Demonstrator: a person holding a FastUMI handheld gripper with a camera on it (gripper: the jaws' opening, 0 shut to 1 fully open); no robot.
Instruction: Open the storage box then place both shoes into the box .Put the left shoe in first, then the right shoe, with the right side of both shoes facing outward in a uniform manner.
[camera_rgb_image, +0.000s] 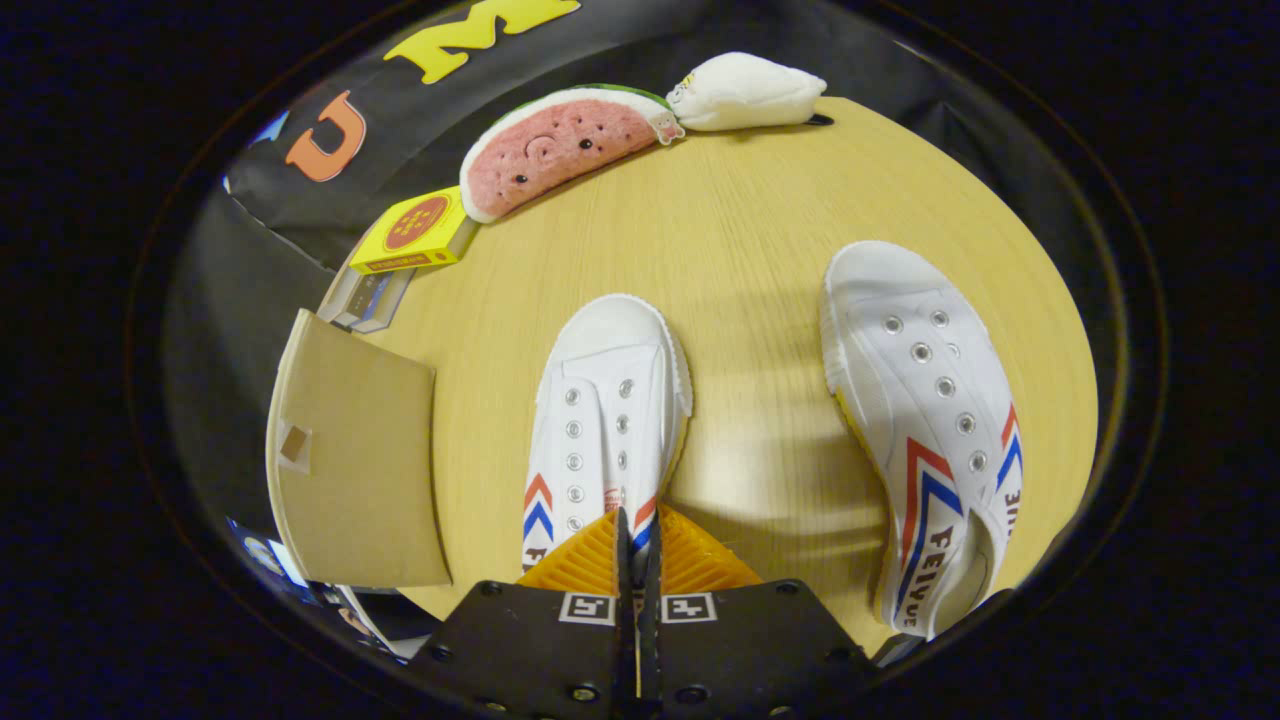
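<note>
while my gripper (637, 545) sits pinched on the heel of the nearer white canvas shoe (605, 420), lifting it for the brown cardboard storage box (355, 470) alongside, the second white shoe (925, 420) waits on the wooden table (740, 230).

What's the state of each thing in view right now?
hand-held gripper: shut on nearer shoe's heel edge
nearer shoe: upright on table, between fingers
far shoe: on table, tilted, untouched
box flap: raised, open
watermelon plush: lying at table edge
yellow carton: lying flat
</note>
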